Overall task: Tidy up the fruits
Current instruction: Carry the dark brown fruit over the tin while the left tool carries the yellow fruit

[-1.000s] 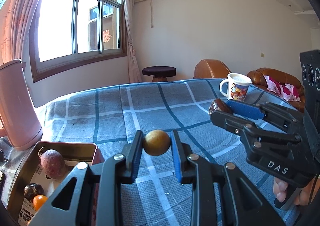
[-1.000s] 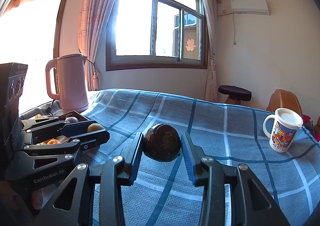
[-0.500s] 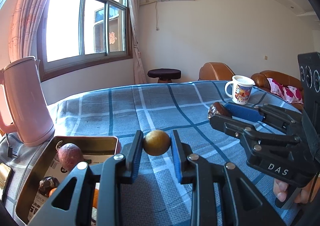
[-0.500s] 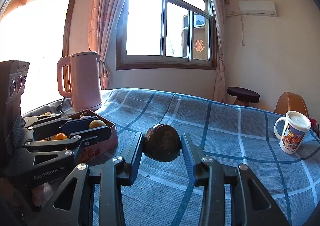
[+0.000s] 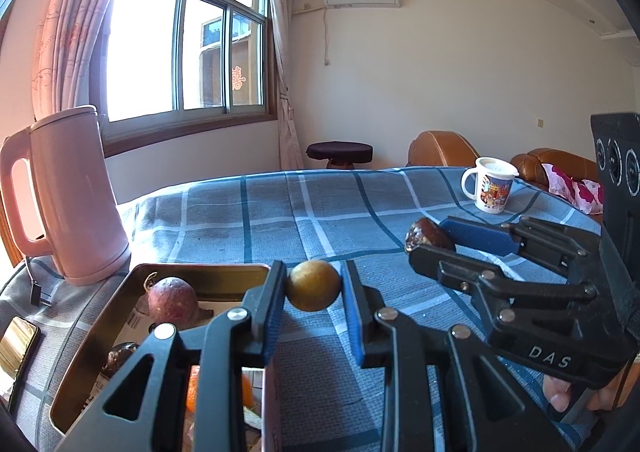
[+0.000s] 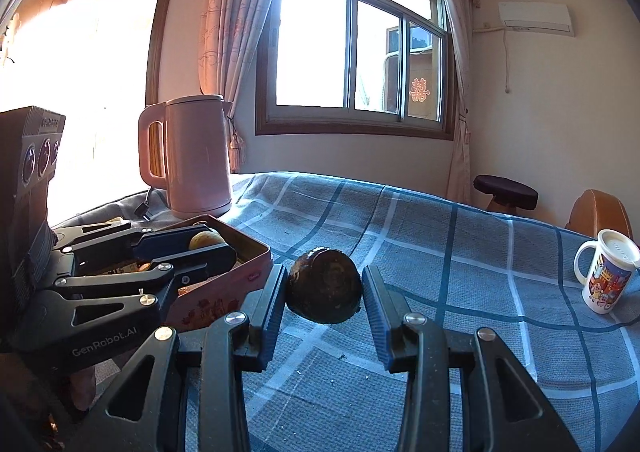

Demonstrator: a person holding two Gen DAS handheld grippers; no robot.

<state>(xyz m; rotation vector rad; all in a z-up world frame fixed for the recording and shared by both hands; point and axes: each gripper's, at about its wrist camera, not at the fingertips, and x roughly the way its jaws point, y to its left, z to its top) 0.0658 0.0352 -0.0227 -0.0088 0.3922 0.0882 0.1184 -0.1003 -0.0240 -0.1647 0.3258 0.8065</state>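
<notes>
My left gripper point(image 5: 314, 286) is shut on a small yellow-brown round fruit point(image 5: 314, 285), held just above the right rim of the pink tin box point(image 5: 192, 269). The tin holds a purple passion fruit point(image 5: 173, 300), a dark fruit point(image 5: 120, 358) and an orange fruit point(image 5: 218, 392). My right gripper point(image 6: 324, 288) is shut on a dark wrinkled fruit point(image 6: 325, 286), held above the blue checked cloth just right of the tin point(image 6: 224, 292). The right gripper also shows in the left wrist view point(image 5: 434, 238), and the left gripper in the right wrist view point(image 6: 200, 246).
A pink kettle point(image 5: 72, 196) stands behind the tin at the left. A printed mug point(image 5: 490, 190) stands at the far right of the table point(image 5: 320, 212). A phone point(image 5: 16, 344) lies left of the tin. A stool and brown sofa are beyond the table.
Both grippers have moved left toward the tin, each still holding its fruit. The yellow fruit now hangs at the tin's right rim; the kettle and tin have come further into view.
</notes>
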